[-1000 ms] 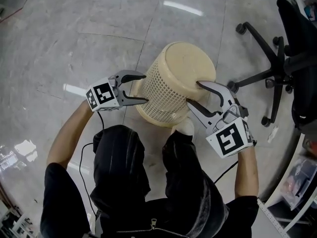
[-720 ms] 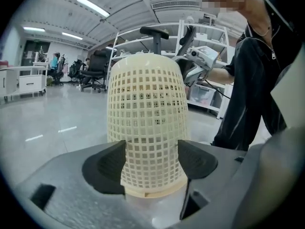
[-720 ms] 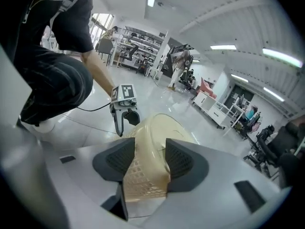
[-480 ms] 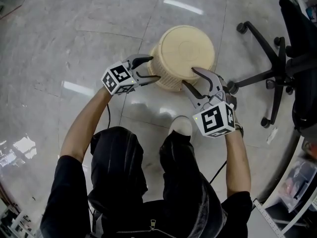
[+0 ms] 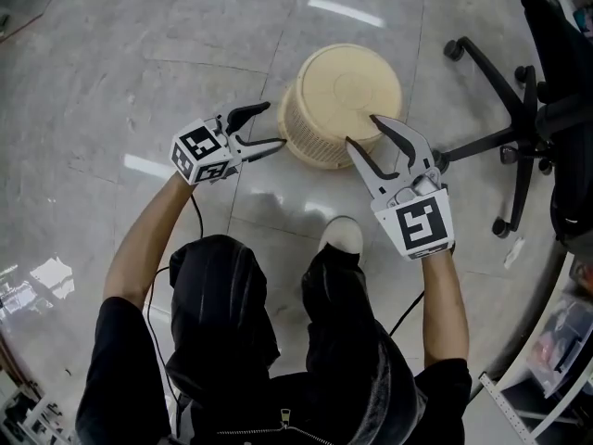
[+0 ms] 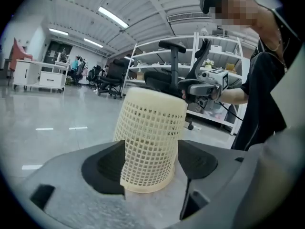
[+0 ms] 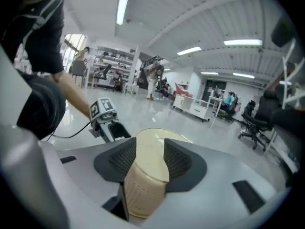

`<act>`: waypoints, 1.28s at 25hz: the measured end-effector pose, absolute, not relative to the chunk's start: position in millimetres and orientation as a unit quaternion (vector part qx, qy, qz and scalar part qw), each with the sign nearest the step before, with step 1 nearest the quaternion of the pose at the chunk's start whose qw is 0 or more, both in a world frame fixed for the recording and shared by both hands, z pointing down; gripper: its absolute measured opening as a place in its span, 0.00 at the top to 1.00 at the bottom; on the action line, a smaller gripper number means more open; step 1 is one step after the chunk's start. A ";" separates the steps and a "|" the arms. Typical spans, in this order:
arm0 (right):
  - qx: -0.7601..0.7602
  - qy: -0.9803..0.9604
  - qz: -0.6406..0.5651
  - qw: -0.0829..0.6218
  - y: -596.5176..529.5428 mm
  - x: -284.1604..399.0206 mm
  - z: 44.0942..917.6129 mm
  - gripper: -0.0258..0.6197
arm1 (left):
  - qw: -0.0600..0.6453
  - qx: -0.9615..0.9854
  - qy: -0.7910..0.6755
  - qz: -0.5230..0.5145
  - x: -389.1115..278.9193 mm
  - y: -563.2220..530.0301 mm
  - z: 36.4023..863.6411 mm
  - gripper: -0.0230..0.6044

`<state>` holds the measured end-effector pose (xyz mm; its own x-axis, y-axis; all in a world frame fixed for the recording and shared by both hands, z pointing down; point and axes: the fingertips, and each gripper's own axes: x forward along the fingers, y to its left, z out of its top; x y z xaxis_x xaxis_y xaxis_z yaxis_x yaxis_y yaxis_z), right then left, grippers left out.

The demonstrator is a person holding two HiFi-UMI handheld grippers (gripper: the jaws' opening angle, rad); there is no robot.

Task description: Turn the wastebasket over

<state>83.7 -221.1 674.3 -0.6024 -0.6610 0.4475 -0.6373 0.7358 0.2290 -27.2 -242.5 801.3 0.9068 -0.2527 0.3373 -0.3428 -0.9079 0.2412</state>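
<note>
The wastebasket [image 5: 338, 91] stands upside down on the glossy floor [image 5: 139, 63], solid base up, at twelve o'clock from the person's shoe [image 5: 343, 235]. The left claw [image 5: 274, 125] waits at its nine o'clock, jaws wide apart and gripping nothing. At five o'clock, the right claw [image 5: 361, 130] has just been closing, yet its jaws stand apart, the basket's edge in the gap, unpinched. An office chair [image 5: 519, 128] sits at three o'clock.

Glossy grey tiled floor [image 5: 139, 82], streaked with lamp glare – the cream basket [image 5: 343, 91] stands on it mouth down, solid base up. A white shoe [image 5: 341, 235] rests near it; the black chair [image 5: 521, 133] stands on castors at the right
</note>
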 end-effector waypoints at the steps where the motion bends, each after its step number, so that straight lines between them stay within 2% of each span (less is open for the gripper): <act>1: 0.380 -0.891 -0.005 0.247 -227.0 88.7 670.8 0.68 | 0.145 0.966 -0.160 0.142 -32.1 -243.8 791.5 0.42; 3: 0.408 -0.883 0.022 0.231 -238.0 98.5 670.2 0.73 | 0.137 0.968 -0.171 0.123 -37.8 -246.8 770.7 0.43; 5: 0.430 -0.874 0.042 0.224 -244.2 107.5 674.8 0.83 | 0.129 0.970 -0.178 0.107 -39.5 -249.9 753.1 0.43; 8: 0.463 -0.855 0.072 0.223 -250.0 120.4 685.2 0.86 | 0.121 0.971 -0.186 0.083 -38.4 -253.2 732.1 0.46; 12: 0.476 -0.843 0.094 0.233 -249.5 127.4 699.2 0.90 | 0.113 0.976 -0.182 0.043 -27.6 -250.9 704.6 0.62; 15: 0.477 -0.844 0.096 0.226 -245.5 126.3 703.2 0.91 | 0.110 0.978 -0.178 0.022 -18.7 -249.6 687.9 0.79; 17: 0.474 -0.846 0.105 0.221 -245.2 125.8 703.9 0.91 | 0.105 0.977 -0.184 0.021 -14.5 -251.8 681.7 0.94; 24: 0.450 -0.854 0.119 0.231 -249.3 124.3 695.8 0.92 | 0.088 0.976 -0.196 0.041 4.2 -262.8 670.3 0.96; 28: 0.443 -0.865 0.095 0.217 -257.5 125.6 638.9 0.93 | 0.092 0.976 -0.192 0.051 9.9 -271.1 635.0 0.96; 32: 0.452 -0.863 0.111 0.198 -269.4 133.2 551.2 0.93 | 0.097 0.969 -0.223 0.042 9.0 -287.1 557.8 0.96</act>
